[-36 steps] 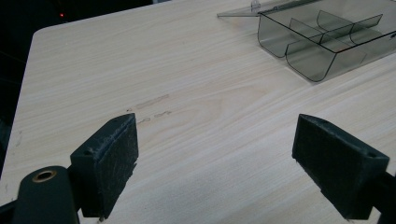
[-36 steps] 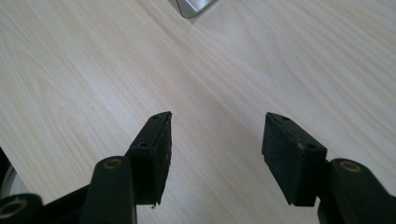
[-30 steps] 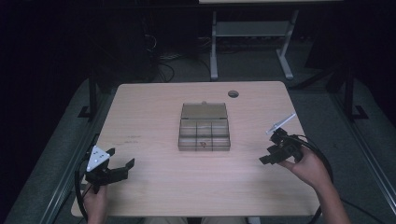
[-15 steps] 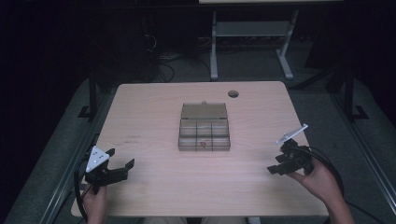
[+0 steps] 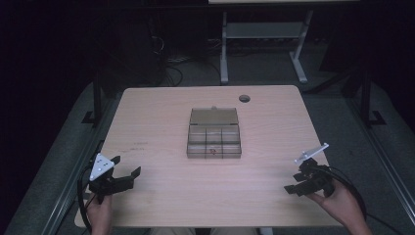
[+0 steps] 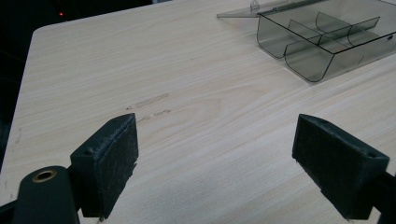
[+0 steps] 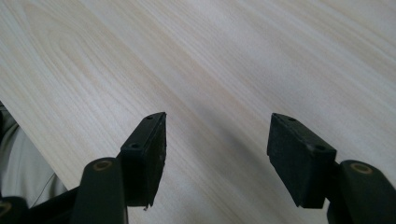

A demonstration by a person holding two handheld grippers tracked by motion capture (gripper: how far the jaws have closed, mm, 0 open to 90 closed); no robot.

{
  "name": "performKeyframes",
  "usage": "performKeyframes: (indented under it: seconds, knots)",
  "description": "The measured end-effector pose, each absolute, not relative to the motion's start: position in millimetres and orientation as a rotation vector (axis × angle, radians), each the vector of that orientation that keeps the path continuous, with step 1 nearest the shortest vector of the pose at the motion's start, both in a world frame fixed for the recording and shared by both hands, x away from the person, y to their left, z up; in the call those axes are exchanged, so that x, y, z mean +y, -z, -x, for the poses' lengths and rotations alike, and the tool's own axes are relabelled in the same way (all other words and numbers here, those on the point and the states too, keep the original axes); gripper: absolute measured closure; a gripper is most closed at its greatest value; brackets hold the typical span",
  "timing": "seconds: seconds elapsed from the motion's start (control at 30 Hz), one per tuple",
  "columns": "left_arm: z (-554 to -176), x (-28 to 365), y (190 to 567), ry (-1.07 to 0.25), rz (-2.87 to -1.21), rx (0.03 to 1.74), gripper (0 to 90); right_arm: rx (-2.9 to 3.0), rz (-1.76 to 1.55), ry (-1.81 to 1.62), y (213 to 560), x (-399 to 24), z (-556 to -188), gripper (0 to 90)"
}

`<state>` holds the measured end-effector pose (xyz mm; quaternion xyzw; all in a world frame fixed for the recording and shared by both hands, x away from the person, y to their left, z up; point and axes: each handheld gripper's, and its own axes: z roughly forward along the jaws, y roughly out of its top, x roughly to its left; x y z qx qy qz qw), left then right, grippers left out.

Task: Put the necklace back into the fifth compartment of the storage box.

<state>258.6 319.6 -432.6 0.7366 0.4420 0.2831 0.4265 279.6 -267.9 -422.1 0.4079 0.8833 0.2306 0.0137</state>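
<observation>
Both the left gripper and right gripper rest jaws apart near the desk's front corners, so either should approach the open compartment box mid-desk slowly and level.

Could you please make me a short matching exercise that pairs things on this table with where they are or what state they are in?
Things:
1. compartment box
2. left claw
3. right claw
4. round hole

Places or states:
A. open, at the table's near right edge
B. in the tabletop at the far side, right of centre
C. lid open, at the table's middle
D. open, at the table's near left corner

Pairs: 1-C, 2-D, 3-A, 4-B
</observation>
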Motion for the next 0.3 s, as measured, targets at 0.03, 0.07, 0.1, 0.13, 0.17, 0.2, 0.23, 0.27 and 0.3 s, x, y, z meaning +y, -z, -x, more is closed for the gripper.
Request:
performKeyframes:
  seconds: [0.03,0.07,0.1,0.13,0.17,0.2,0.23,0.27,0.3]
  knots:
    - [-258.8,319.4,432.5,-0.705,-1.843,1.106,14.2,2.751,-1.276,-0.719,423.1,-268.4,-278.6,36.9]
    - [-258.8,319.6,432.2,-0.707,-1.849,1.102,14.2,2.751,-1.271,-0.719,424.4,-269.1,-278.0,36.9]
    - [-258.7,319.7,431.6,-0.711,-1.852,1.099,14.2,2.750,-1.277,-0.717,425.3,-269.4,-277.0,36.9]
    - [-258.8,318.2,431.5,-0.709,-1.836,1.103,14.2,2.746,-1.281,-0.722,426.2,-269.5,-275.7,36.8]
    - [-258.9,318.0,431.3,-0.710,-1.841,1.101,14.2,2.743,-1.279,-0.727,426.9,-269.3,-274.4,36.8]
    - [-258.9,317.7,431.3,-0.708,-1.842,1.102,14.2,2.743,-1.279,-0.727,426.9,-268.8,-273.0,36.5]
    - [-258.9,317.6,431.3,-0.708,-1.844,1.100,14.2,2.744,-1.279,-0.725,426.9,-267.9,-271.4,36.3]
    - [-258.9,317.3,431.3,-0.708,-1.843,1.099,14.2,2.743,-1.266,-0.728,426.8,-267.2,-270.4,36.2]
    - [-258.9,317.3,431.3,-0.708,-1.843,1.099,14.2,2.741,-1.260,-0.726,426.2,-265.8,-268.2,35.9]
